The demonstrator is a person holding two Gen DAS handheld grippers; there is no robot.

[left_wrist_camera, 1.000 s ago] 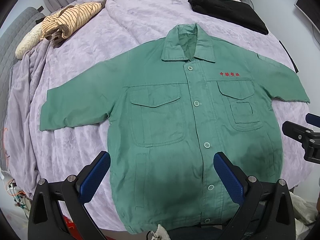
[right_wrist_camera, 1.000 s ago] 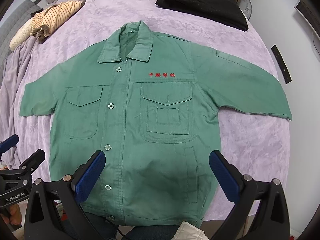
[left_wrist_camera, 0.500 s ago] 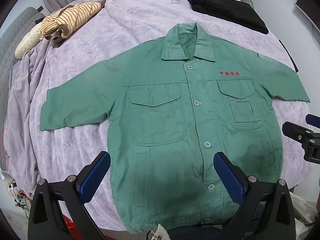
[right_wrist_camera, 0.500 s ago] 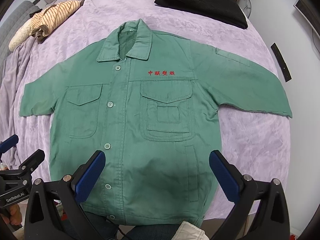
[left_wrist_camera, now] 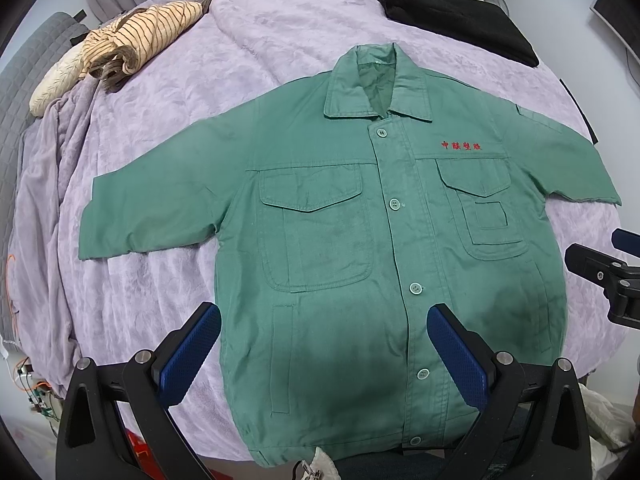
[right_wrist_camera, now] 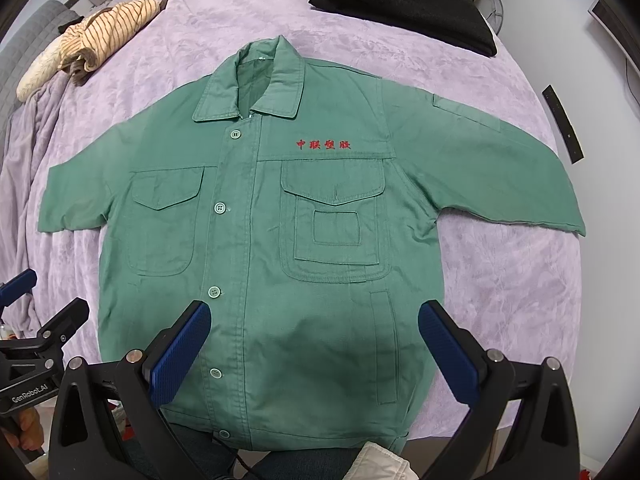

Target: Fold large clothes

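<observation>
Hovering wide-spread, left gripper (left_wrist_camera: 324,354) and right gripper (right_wrist_camera: 314,350) above green jacket (right_wrist_camera: 280,240) hem, purple bedspread (right_wrist_camera: 500,280) bare alongside

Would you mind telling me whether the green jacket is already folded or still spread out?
Spread out. The green jacket lies flat, front up, on the purple blanket, both sleeves extended sideways, buttoned, collar away from the cameras.

A home bedroom: a bed (left_wrist_camera: 280,40) covered with a lilac plush blanket (right_wrist_camera: 500,280) fills both views. Clothes lie on it, a rolled striped garment (left_wrist_camera: 152,36) and folded black clothing (right_wrist_camera: 400,4), with a grey quilted headboard (left_wrist_camera: 20,80) at 1 side.
</observation>
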